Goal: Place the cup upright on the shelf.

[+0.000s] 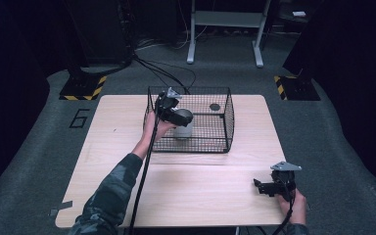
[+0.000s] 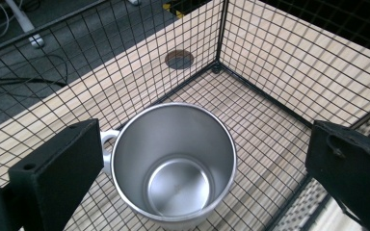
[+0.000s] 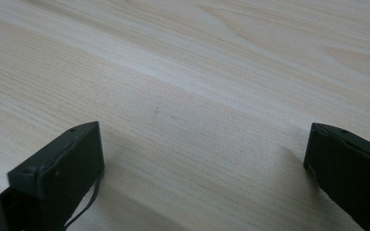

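High view, left to right: left gripper (image 1: 176, 115) hangs over the steel mug (image 1: 183, 131) standing upright inside the wire basket (image 1: 225, 128) — jaws spread wide, apart from it; right gripper (image 1: 269, 186) rests low near the table (image 1: 127, 147) edge, jaws spread — pinching nothing.

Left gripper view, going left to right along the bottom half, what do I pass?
Left jaw of the left gripper → handle of the steel mug → steel mug standing open-side up → wire basket floor → right jaw.
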A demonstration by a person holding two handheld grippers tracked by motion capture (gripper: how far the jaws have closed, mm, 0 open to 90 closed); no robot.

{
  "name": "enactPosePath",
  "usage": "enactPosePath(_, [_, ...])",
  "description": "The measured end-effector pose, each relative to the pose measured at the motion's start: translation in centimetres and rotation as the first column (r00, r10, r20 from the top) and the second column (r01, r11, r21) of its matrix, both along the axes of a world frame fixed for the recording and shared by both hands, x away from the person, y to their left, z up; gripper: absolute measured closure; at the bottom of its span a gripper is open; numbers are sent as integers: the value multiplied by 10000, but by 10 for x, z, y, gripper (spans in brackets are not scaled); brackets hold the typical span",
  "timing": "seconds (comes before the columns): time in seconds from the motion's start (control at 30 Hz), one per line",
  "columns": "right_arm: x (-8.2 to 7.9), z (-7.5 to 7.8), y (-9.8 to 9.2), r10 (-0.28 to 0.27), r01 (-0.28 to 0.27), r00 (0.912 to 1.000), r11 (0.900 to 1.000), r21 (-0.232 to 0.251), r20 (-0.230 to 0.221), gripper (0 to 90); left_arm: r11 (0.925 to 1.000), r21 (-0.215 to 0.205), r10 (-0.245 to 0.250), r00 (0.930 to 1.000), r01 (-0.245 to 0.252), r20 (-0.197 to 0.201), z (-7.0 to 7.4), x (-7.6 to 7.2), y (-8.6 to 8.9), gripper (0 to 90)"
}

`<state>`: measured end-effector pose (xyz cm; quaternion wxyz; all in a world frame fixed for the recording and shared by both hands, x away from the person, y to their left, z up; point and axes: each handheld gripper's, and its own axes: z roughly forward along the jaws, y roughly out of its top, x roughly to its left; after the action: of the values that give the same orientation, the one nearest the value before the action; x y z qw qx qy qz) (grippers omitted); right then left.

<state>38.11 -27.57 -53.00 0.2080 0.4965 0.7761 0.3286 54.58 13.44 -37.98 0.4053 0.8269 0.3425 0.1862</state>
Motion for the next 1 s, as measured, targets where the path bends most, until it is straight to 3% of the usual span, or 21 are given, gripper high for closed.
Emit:
enactPosePath(0.37, [0, 0, 0, 0, 0, 10000, 10000, 1, -9, 0, 9991, -14, -417, 9985, 418, 350, 10, -33, 17, 0])
enactPosePath(0.47, [0, 0, 0, 0, 0, 10000, 10000, 0, -2, 0, 9987, 18, -507, 9983, 506, 277, 10, -38, 20, 0])
enactPosePath(1.0, [0, 0, 0, 26, -26, 10000, 10000, -16, 20, 0, 9953, 384, -908, 9939, 885, 619, -1, -95, 46, 0])
